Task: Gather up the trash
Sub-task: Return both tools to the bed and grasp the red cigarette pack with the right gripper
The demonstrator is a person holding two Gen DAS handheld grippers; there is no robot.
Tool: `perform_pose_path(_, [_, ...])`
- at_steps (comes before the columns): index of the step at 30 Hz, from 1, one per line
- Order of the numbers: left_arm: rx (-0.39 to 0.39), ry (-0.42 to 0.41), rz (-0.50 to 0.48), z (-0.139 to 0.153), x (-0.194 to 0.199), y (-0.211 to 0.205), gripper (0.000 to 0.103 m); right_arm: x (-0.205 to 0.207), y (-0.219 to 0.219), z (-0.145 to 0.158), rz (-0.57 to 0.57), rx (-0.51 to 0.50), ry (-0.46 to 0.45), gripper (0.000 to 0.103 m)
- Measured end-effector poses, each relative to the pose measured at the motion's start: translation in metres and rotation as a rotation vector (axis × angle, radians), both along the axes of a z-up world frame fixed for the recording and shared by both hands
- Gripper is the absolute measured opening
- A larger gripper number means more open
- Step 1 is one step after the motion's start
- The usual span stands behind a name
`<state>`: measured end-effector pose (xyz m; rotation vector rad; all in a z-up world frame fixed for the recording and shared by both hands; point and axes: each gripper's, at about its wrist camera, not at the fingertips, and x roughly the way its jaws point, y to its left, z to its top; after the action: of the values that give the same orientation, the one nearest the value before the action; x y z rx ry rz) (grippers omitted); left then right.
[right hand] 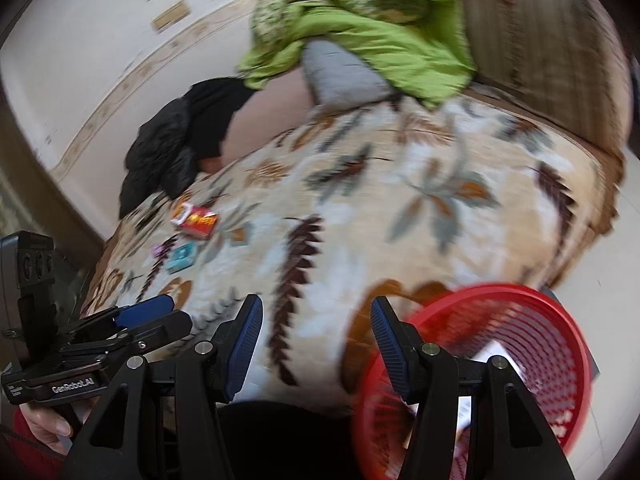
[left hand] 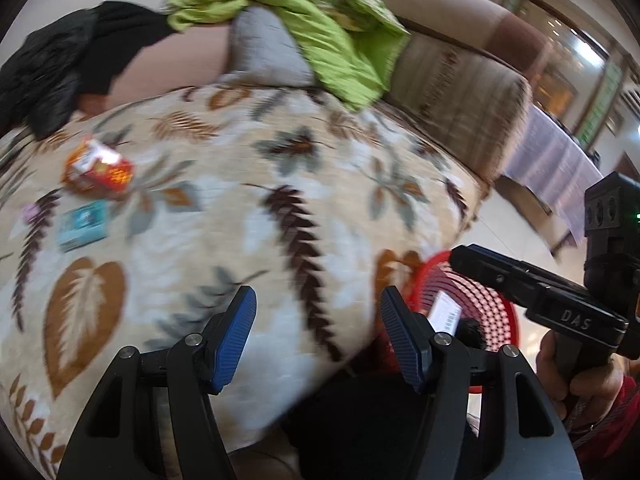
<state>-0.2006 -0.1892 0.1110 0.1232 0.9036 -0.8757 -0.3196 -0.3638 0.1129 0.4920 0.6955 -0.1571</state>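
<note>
Both tongs apart, nothing betw. them: left tongs [left hand: 316, 322], right tongs [right hand: 316, 330]. Red box [left hand: 100, 170] & teal box [left hand: 83, 224] at 10 o'clock on sofa [left hand: 280, 208]; red basket [right hand: 520, 360] at 4.

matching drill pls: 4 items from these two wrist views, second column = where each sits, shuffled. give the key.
Items:
1. red mesh basket
2. red-orange carton
3. green quilt
4. black jacket

Places:
A. far-left end of the sofa
B. piled on the grey pillow
C. lying on the leaf-print blanket
D. on the floor by the sofa's front edge

Pairs: 1-D, 2-C, 3-B, 4-A
</note>
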Motion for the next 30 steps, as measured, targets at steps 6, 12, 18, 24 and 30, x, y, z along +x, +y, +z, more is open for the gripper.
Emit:
perform_pose_path(6, [-0.007, 0.013, 0.154, -0.009, 0.037, 0.055, 0.063, 0.046, 0.039, 0.009, 0.131, -0.050, -0.002, 0.063])
perform_pose_path(12, [0.004, 0.009, 0.330, -0.024, 0.080, 0.109, 0.063, 0.103, 0.075, 0.016, 0.278, -0.122, 0.003, 0.067])
perform_pose_path(18, [0.018, 0.006, 0.479, -0.048, 0.119, 0.154, 0.063, 0.171, 0.100, 0.011, 0.420, -0.162, 0.016, 0.077])
perform_pose_path(24, [0.058, -0.011, 0.559, -0.072, 0.144, 0.174, 0.063, 0.260, 0.124, -0.012, 0.520, -0.258, 0.051, 0.078])
perform_pose_path(30, [0.058, 0.015, 0.591, -0.081, 0.157, 0.185, 0.063, 0.327, 0.140, -0.041, 0.608, -0.325, 0.098, 0.078])
